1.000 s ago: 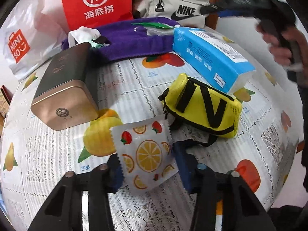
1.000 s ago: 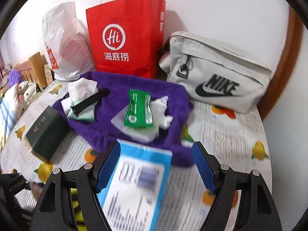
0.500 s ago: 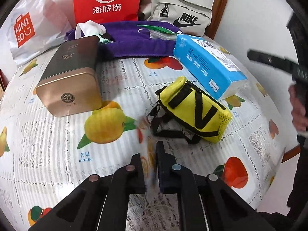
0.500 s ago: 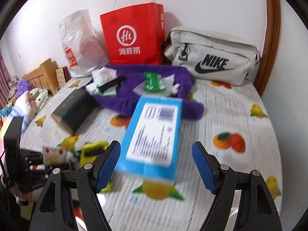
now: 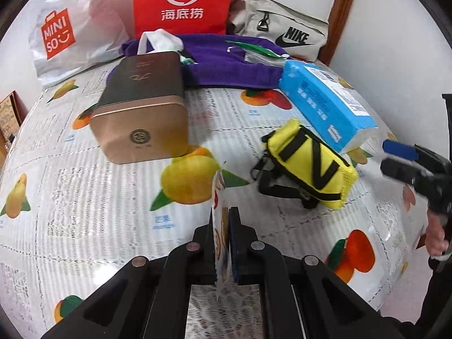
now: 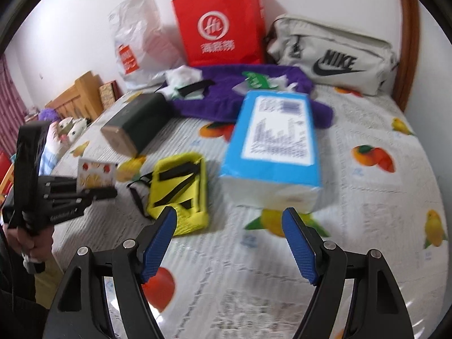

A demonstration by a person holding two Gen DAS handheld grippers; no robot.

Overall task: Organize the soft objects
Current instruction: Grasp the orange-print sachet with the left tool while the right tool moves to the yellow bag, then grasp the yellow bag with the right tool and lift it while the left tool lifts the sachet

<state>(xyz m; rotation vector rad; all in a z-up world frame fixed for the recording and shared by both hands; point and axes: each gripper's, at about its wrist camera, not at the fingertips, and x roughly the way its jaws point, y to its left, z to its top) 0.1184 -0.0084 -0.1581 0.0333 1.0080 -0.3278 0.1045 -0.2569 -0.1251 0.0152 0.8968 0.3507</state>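
My left gripper (image 5: 223, 226) is shut on a fruit-print sachet (image 5: 219, 197) and holds it edge-on above the table; from the right wrist view the sachet (image 6: 96, 173) shows in that gripper (image 6: 107, 189). My right gripper (image 6: 228, 226) is open and empty, above the near edge. A yellow pouch (image 5: 310, 166) (image 6: 180, 189) with black straps lies mid-table. A blue tissue pack (image 5: 325, 101) (image 6: 276, 144) lies beside it. A purple towel (image 5: 226, 62) (image 6: 226, 99) at the back carries a green packet (image 6: 255, 79) and white wrappers.
A gold and dark tin box (image 5: 144, 107) (image 6: 135, 124) lies left of the towel. A red paper bag (image 5: 180, 2) (image 6: 223, 25), a white Miniso bag (image 5: 70, 31) and a grey Nike bag (image 5: 282, 31) (image 6: 333, 53) stand along the wall. The fruit-print tablecloth (image 5: 84, 183) covers the table.
My left gripper closed on the sachet and lifted it off the table. My right gripper pulled back from the towel toward the near edge, still open.
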